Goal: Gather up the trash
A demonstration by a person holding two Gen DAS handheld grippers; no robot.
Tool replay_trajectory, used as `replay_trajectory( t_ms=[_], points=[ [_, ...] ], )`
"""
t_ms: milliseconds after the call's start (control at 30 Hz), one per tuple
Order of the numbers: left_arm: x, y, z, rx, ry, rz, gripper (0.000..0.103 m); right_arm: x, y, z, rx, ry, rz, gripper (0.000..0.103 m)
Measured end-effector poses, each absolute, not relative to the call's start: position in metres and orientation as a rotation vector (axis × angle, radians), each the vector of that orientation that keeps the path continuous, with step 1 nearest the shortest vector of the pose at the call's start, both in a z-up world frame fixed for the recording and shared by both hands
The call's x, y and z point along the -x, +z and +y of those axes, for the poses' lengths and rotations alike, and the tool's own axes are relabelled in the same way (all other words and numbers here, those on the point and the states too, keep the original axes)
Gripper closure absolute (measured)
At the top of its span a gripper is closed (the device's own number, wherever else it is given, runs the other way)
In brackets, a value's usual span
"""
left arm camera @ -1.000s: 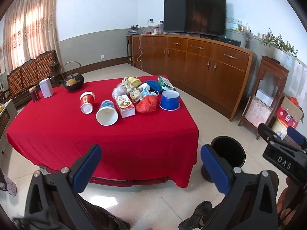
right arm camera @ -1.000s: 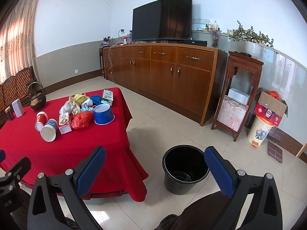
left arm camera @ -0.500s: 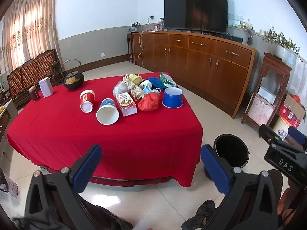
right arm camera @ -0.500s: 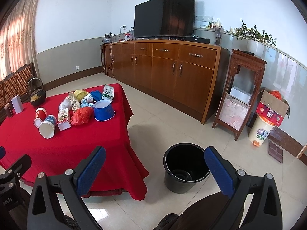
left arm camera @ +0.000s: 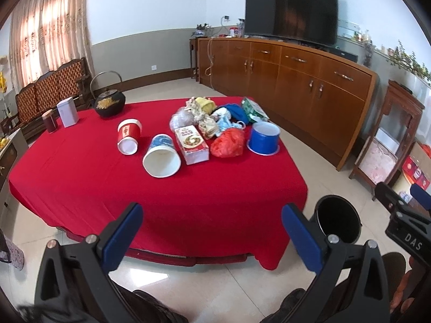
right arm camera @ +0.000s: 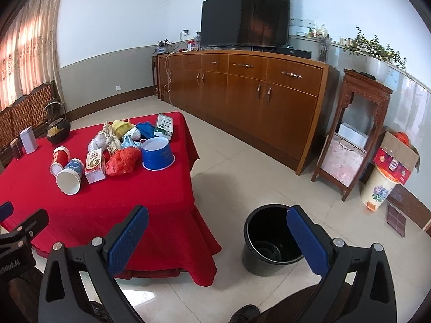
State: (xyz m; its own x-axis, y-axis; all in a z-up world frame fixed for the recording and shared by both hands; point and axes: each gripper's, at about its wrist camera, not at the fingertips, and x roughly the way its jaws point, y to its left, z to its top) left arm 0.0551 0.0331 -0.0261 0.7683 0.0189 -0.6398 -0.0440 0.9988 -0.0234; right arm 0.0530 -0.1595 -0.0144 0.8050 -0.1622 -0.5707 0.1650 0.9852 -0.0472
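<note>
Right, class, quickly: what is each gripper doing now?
Left gripper: open, holding nothing.
Right gripper: open, holding nothing.

Trash pile [left arm camera: 215, 129] on red table; black bin [right arm camera: 272, 242] on floor.

Matt red cloth over the table [left arm camera: 161, 193]. Glossy tiled floor [right arm camera: 242, 167]. Polished brown wood on the sideboard [right arm camera: 242, 88]. Smooth black plastic bucket [right arm camera: 258, 253]. Crumpled red plastic bag [left arm camera: 229, 142]. Paper cup [left arm camera: 161, 158].
</note>
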Motion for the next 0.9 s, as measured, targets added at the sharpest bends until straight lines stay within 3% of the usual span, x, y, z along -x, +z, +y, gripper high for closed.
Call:
replay_trajectory(
  t_ms=[900],
  points=[
    [-0.154, -0.058, 0.09, 0.078, 0.139, 0.77, 0.0, -0.181, -0.044, -0.111, 0.004, -0.035, 0.691, 0.0]
  ],
)
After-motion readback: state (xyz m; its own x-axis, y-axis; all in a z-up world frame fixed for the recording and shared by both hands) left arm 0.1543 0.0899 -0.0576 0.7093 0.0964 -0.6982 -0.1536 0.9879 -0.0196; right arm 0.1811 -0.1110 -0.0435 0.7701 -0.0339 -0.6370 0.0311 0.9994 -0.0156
